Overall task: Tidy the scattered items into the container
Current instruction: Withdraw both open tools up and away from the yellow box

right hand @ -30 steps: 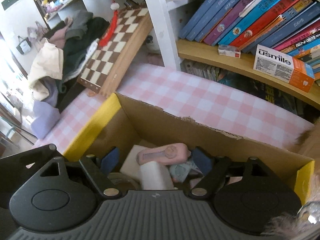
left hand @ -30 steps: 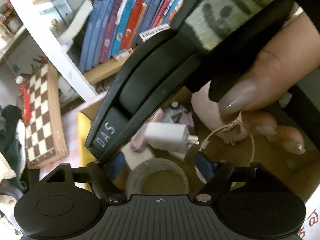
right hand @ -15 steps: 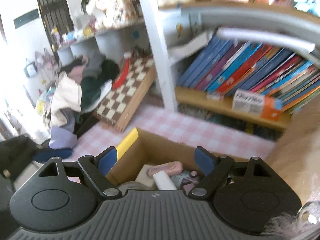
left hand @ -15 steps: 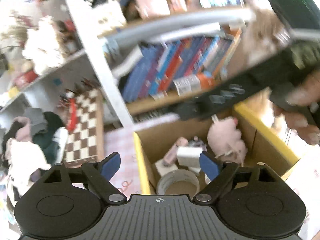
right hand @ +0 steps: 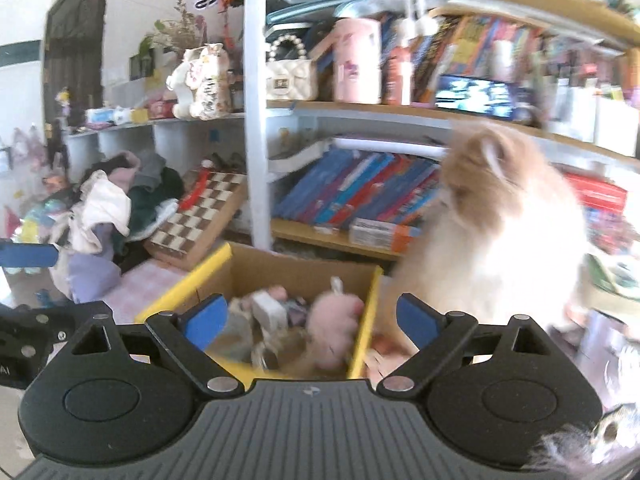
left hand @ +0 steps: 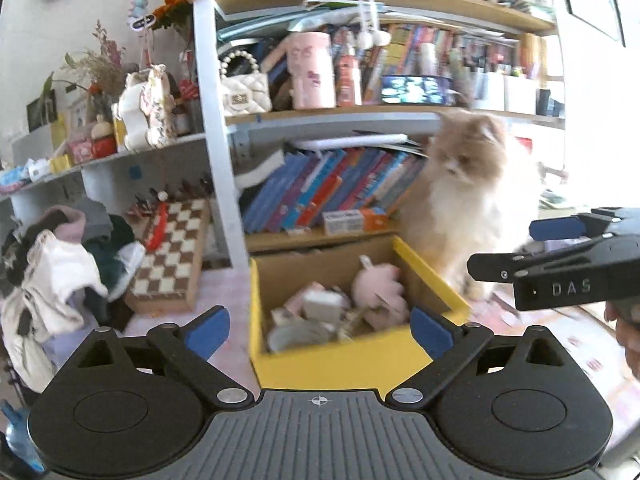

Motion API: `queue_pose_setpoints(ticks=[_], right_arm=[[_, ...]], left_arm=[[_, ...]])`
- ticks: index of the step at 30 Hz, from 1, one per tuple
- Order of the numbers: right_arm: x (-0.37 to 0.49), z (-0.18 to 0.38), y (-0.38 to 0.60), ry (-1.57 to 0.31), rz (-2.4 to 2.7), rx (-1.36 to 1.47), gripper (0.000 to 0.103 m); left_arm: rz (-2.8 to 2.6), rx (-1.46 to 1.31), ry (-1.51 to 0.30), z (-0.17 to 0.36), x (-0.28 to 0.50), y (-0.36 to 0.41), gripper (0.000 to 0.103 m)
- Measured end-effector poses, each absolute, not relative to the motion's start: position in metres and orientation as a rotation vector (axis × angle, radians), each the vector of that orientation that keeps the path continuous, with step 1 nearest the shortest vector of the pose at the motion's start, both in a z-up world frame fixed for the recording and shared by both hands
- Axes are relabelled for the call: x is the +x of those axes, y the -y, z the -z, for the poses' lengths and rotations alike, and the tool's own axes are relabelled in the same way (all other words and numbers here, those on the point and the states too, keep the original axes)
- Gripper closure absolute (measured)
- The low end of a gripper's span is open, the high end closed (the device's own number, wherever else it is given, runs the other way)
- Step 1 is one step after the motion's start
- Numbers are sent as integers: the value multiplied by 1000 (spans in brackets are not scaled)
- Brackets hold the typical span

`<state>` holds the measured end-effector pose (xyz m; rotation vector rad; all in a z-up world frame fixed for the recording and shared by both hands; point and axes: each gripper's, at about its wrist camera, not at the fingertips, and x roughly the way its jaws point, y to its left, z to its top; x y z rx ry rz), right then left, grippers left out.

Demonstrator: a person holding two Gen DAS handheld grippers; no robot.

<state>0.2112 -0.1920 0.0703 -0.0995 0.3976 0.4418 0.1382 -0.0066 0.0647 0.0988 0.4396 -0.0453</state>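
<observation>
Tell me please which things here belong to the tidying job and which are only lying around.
Belong to the job:
- cardboard box with yellow edges
- pink plush toy, inside the box
- white charger block, inside the box
- tape roll, inside the box

Only lying around:
- cat, sitting beside the box
- chessboard
- pile of clothes
- books on the shelf
</observation>
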Motion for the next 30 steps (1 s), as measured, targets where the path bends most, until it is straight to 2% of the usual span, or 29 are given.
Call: queue_pose_setpoints(ticks=[8,14,22,30], right_arm=[[119,-40,209,-445,-309,-123,9],[82,-22,217,-487,-253,-116,7],[77,-5,223,-565,-212,-62,4],[95,-19,228,-462,-170,-179,4]], left_arm=[[75,57,-467,-41,86,20,4],[72,35,-499,-26,62,32,4],[2,30,-560,-4,47,38,4],[-72,-16,-543,-4,48,28,4]])
